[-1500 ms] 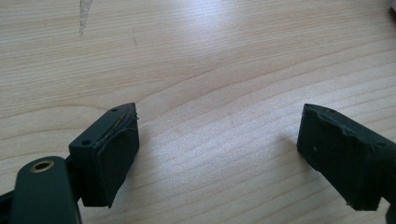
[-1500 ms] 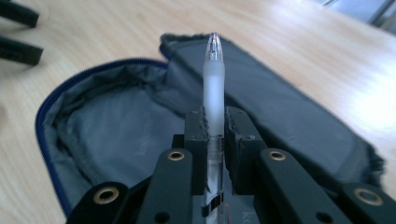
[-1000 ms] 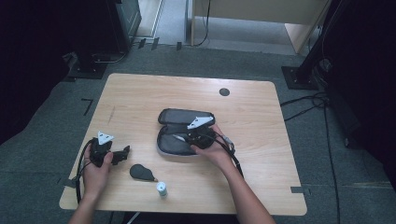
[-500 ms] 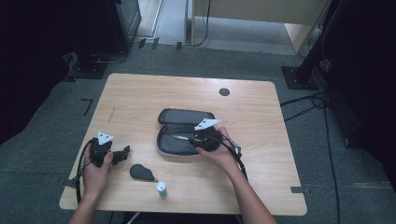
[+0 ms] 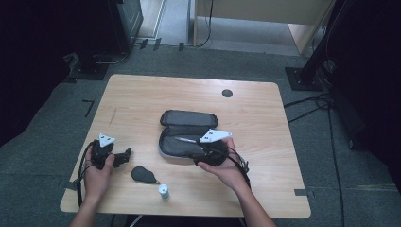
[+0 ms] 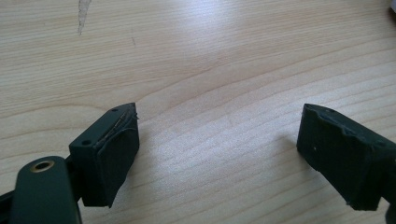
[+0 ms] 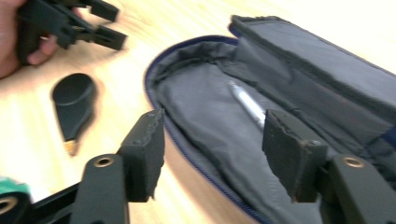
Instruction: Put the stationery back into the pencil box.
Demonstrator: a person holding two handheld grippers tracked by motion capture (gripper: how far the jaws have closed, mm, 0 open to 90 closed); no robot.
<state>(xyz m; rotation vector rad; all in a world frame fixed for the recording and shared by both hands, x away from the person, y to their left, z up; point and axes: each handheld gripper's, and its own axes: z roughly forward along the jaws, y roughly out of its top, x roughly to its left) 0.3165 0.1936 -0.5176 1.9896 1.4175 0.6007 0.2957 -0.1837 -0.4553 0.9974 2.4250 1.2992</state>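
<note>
Nearest the person, a small white bottle (image 5: 163, 191) with a green cap stands at the table's (image 5: 142, 94) front edge. Just beyond it lies a black teardrop-shaped tool (image 5: 143, 175), perhaps a tape dispenser; the view is too soft to tell. The left gripper (image 5: 124, 156) rests on the wood at the left, jaws spread wide and holding nothing. The right gripper (image 7: 210, 154), jaws also wide and empty, hovers at the near rim of the open case (image 5: 182, 142). A silver pen (image 7: 247, 105) lies inside the case's grey lining. The case sits at mid-table, lid folded back.
</note>
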